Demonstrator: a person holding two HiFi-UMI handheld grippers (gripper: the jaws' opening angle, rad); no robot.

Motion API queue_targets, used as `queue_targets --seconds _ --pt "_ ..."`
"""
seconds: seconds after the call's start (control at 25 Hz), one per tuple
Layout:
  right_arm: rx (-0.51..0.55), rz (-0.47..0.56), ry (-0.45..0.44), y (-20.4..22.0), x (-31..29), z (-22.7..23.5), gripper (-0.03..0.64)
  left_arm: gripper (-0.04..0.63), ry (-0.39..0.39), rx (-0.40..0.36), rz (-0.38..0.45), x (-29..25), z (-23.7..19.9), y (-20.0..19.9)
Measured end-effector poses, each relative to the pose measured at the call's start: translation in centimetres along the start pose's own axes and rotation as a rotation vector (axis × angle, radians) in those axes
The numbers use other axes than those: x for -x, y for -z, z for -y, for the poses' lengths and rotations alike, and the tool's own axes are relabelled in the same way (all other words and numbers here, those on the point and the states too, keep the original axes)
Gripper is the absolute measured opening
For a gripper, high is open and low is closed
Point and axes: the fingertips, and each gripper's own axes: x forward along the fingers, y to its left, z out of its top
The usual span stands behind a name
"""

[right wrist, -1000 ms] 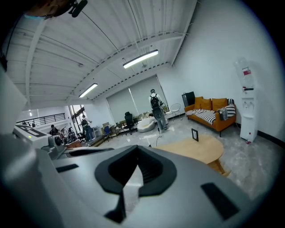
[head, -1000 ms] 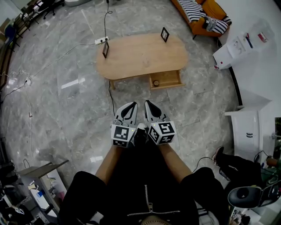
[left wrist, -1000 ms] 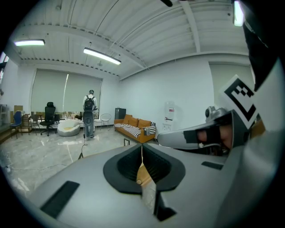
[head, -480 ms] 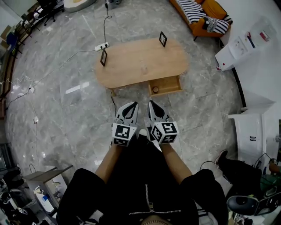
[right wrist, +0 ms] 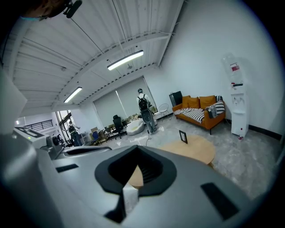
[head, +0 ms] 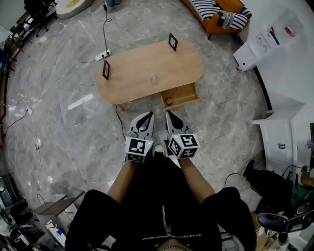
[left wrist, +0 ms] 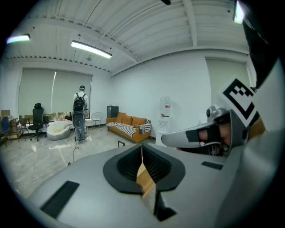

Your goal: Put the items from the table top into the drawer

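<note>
The oval wooden table (head: 132,78) stands ahead of me on the marble floor. A clear glass (head: 153,79) sits near its middle. Two small black picture frames stand on it, one at the left edge (head: 105,69) and one at the far right (head: 172,41). Its drawer (head: 189,93) is pulled open toward me, with a small round item (head: 169,101) inside. My left gripper (head: 143,121) and right gripper (head: 171,120) are held side by side in front of me, well short of the table, both shut and holding nothing. The right gripper view shows the table (right wrist: 191,149) beyond the jaws.
A power strip and cable (head: 103,55) lie on the floor left of the table. An orange sofa with striped cushions (head: 218,14) is at the far right, with white cabinets (head: 262,41) along the right wall. A person with a backpack (left wrist: 79,111) stands far off.
I have moved closer to the table, which has shifted left and a little lower in the head view. Both grippers kept their places side by side, still shut.
</note>
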Motion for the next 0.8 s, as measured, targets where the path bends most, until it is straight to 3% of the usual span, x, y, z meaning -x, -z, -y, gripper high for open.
queue_targets --seconds 0.36,0.6,0.8 --pt "0.045 -0.037 0.042 -1.1 -7.6 -0.8 0.009 0.015 0.050 0.058 0.043 -3.9 -6.7 0.0" --pt "0.067 -0.033 0.072 -3.3 -12.0 -1.1 0.009 0.015 0.096 0.083 0.024 -6.5 -11.1 -0.3" --pt "0.065 -0.038 0.103 -3.8 -13.0 -1.5 0.009 0.015 0.143 0.098 0.008 -7.9 -12.4 -0.1"
